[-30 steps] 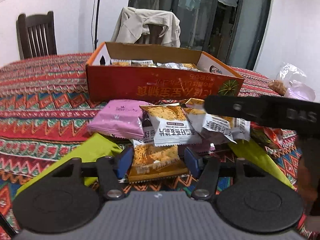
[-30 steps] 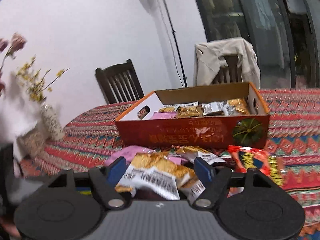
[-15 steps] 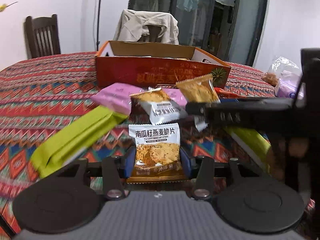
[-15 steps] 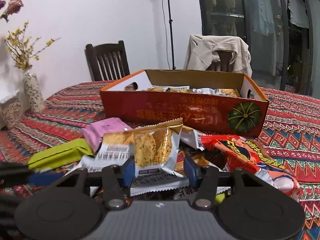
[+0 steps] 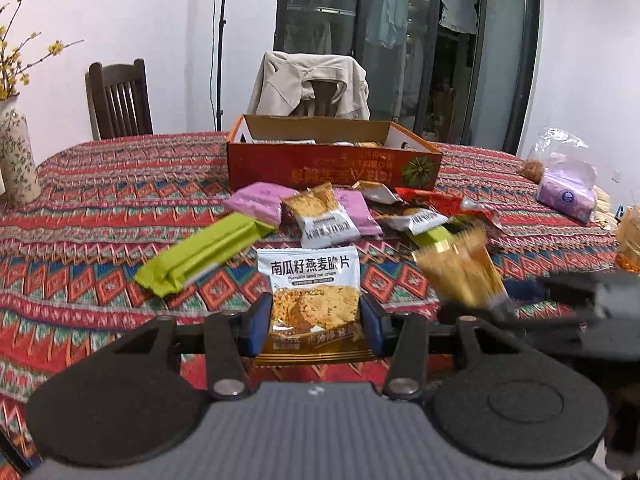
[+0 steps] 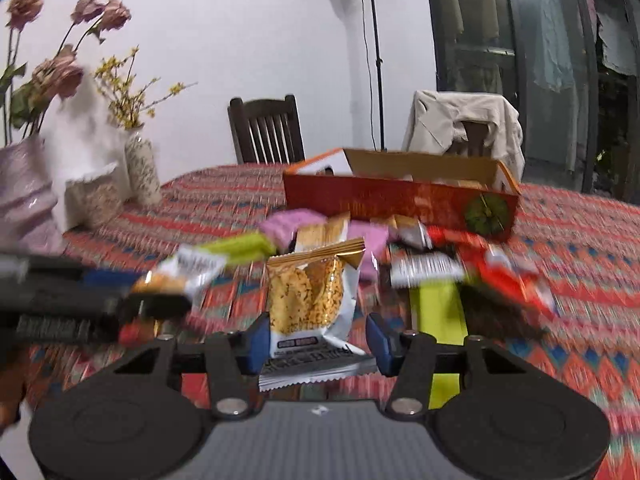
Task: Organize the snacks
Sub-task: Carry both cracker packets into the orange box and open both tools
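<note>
My left gripper (image 5: pixel 312 326) sits level above the patterned tablecloth (image 5: pixel 100 208), pointing toward the orange box (image 5: pixel 332 168) at the far side of the table, and its blue pads (image 5: pixel 256 326) are pressed against both sides of a pumpkin-seed oat crisp packet (image 5: pixel 310 296) — the packet stands upright between them, white label end up, gold seam down, clear of the cloth. My right gripper (image 6: pixel 316 344) is held at much the same height just beside it, aimed the same way; its jaws stand a little wider, with a second crisp packet (image 6: pixel 312 300) pinched low down, gold crimped edge up, leaning slightly left. The left pad touches the wrapper, and the right pad (image 6: pixel 378 342) shows a sliver of gap in this blurred view, though the packet hangs in the air, so I read it as gripped. In each wrist view the other gripper shows as a dark blurred bar at the edge, carrying its packet. The rest of the snacks lie in a loose heap in front of the box — pink packets (image 5: pixel 256 204), a long green pack (image 5: pixel 204 254), a red wrapper (image 5: pixel 432 200) — and a few more packets rest inside the box. A vase (image 5: pixel 16 160) stands at the table's left edge.
</note>
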Motion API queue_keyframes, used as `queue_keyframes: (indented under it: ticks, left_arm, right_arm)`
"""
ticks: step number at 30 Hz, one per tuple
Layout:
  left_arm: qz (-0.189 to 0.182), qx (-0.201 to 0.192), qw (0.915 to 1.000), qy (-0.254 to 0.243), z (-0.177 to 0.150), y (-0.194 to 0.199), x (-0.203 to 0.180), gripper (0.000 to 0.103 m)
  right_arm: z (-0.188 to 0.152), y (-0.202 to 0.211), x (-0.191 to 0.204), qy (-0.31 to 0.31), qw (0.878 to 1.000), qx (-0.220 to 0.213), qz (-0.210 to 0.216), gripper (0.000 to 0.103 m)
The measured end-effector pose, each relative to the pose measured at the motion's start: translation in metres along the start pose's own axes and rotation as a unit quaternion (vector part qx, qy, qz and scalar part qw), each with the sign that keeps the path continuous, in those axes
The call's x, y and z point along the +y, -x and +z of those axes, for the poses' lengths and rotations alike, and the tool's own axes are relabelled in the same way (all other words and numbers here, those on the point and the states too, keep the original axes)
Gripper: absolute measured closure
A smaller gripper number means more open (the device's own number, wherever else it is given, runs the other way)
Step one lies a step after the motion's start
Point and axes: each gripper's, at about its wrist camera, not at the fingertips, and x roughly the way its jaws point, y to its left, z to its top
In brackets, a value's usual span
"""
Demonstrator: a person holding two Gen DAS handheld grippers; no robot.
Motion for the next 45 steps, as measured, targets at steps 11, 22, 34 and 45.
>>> queue_keyframes:
  ticks: [11, 22, 34, 45]
  left_arm:
    - [-0.008, -0.014, 0.9994, -0.03, -0.003, 0.022, -0.028, 0.055]
    - [-0.037, -0.021, 0.999, -0.016, 0.029, 0.004, -0.006, 0.055]
    - [-0.047, -0.06, 0.9971, -0.008, 0.199, -0.116, 0.045, 0.055]
    - [-0.021, 0.03, 0.9993, -0.007, 0.218, -0.26, 0.068, 0.055]
  right_arm:
    - [-0.041, 0.047, -0.005, -0.045, 0.999, 0.009, -0.004, 0.053]
    - [-0.028, 0.038, -0.014, -0.04, 0.999, -0.004, -0.006, 0.053]
    - [0.153, -0.053, -0.057, 0.032, 0.997, -0.061, 0.034, 0.053]
    - [0.223, -0.273, -0.117, -0.062, 0.993, 0.095, 0.017, 0.053]
